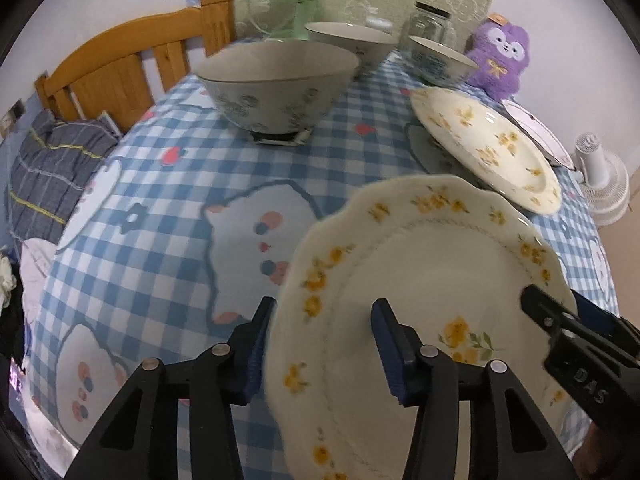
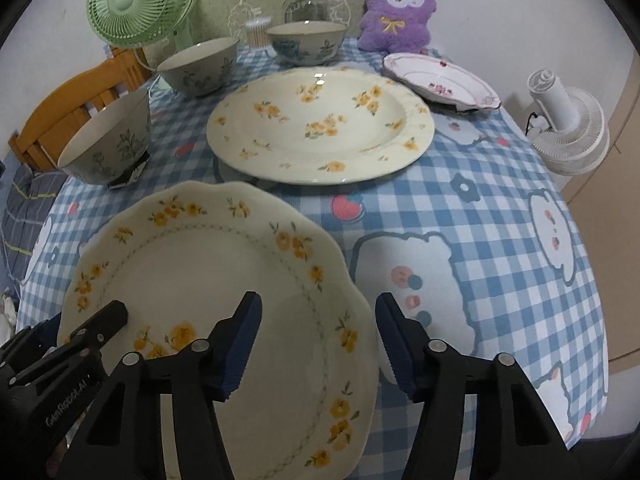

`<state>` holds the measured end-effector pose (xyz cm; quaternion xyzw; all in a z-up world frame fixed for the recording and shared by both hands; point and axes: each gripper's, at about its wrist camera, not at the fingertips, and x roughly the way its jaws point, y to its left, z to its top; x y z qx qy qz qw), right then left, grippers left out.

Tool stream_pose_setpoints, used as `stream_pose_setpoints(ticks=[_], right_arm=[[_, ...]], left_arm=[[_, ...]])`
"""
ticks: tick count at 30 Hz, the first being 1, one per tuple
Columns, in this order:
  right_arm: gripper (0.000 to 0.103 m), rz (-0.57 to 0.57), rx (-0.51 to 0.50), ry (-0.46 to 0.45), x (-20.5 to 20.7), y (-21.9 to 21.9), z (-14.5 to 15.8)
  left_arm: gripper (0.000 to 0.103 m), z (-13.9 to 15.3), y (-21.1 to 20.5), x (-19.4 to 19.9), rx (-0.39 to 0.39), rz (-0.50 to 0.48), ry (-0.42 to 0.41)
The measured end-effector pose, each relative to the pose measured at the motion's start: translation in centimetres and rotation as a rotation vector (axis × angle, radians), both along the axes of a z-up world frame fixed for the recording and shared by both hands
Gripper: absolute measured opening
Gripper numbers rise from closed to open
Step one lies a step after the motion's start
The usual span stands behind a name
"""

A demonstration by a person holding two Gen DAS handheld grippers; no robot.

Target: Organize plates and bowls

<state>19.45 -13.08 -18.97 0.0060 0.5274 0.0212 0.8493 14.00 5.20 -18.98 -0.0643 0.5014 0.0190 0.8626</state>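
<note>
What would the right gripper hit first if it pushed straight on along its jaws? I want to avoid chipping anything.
Most likely the right rim of the scalloped plate, which already sits between the open jaws of the right gripper. Beyond it lies only checked tablecloth; depth is uncertain.

Cream plate (image 2: 224, 272) w/ yellow flowers; blue-white check tablecloth (image 2: 460, 208); purple plush (image 2: 396, 12).

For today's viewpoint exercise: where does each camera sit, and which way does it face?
Left wrist: on the left gripper, looking down across the table; its jaws straddle the near plate's left rim.
Right wrist: on the right gripper, facing likewise; its jaws straddle that plate's right rim.
Shared: near plate, big plate, three bowls, purple toy.
</note>
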Motion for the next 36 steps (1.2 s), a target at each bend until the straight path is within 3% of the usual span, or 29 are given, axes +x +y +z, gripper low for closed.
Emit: stream_pose_setpoints(ticks=[5,16,19,27,36], right_arm=[[0.056,0.008,0.025,0.015,0.2,-0.3,-0.6],[0.056,0.061,0.0,0.003,0.3,0.0,-0.9],[0.056,0.044,-0.003,0.001,0.3,0.0,-0.9],[0.055,0.012,-0.037,-0.026,0.0,0.7,-0.4],[0.053,-0.002,-0.051,-0.052,0.4,0.2,0.6]], left_arm=[[0.051,-0.1,-0.1,0.3,0.003,0.01,0.003],[0.052,-0.2,-0.2,0.6,0.001,0.01,0.019],[0.052,-0.2,-0.4,0.4,0.016,0.011,-0.003],[0.049,-0.1,0.7,0.1,-0.046,0.004,0.016],[0.047,0.5,-0.1,-0.1,-0.038,-0.023,0.014]])
